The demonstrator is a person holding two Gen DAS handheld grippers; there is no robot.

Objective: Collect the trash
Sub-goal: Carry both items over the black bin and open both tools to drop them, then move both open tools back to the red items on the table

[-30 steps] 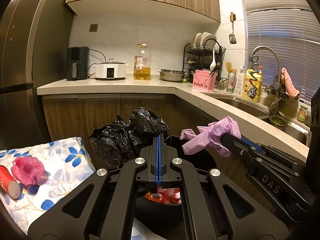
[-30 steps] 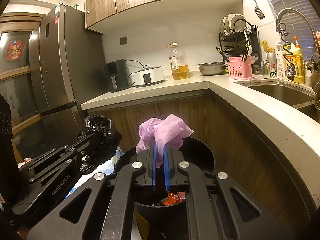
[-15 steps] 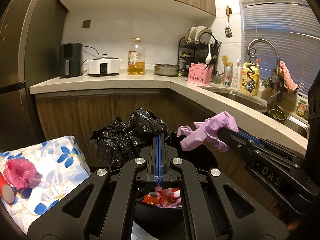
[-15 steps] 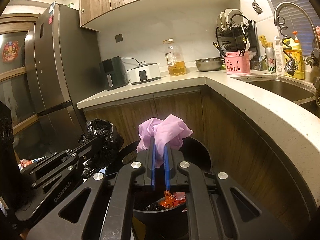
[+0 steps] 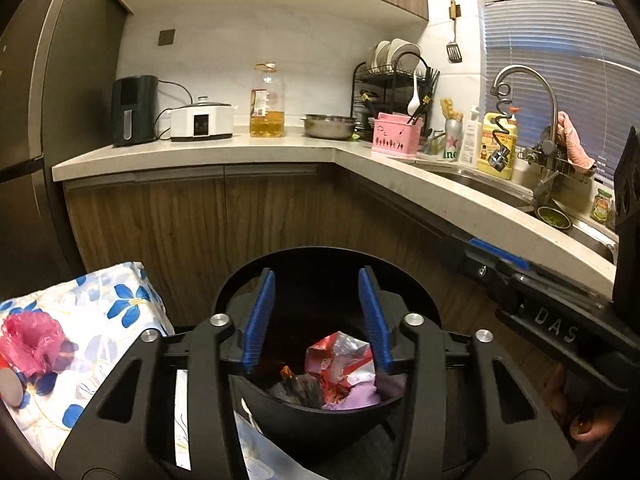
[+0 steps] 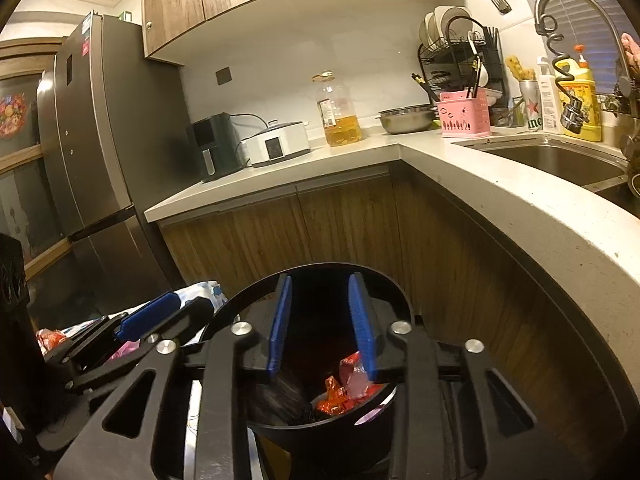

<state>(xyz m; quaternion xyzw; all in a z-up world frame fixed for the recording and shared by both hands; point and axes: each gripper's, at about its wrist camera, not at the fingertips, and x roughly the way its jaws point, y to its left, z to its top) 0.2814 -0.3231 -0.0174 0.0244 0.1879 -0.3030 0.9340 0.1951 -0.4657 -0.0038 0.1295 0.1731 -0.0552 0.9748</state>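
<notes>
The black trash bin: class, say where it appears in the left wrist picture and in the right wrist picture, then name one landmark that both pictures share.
Left wrist view: the black trash bin sits at bottom centre, behind the open left gripper, trash inside.
Right wrist view: the bin sits at bottom centre, behind the open right gripper.
Shared landmark: the oil bottle on the counter.

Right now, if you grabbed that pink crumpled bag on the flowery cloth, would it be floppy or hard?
Probably floppy: the pink bag is scrunched into soft, wrinkled folds, like thin plastic. It looks light too, since the flowery cloth barely dents under it. It may squash flat and slip between the fingers, so a pinch on a thick bunch of folds would likely hold best.
</notes>
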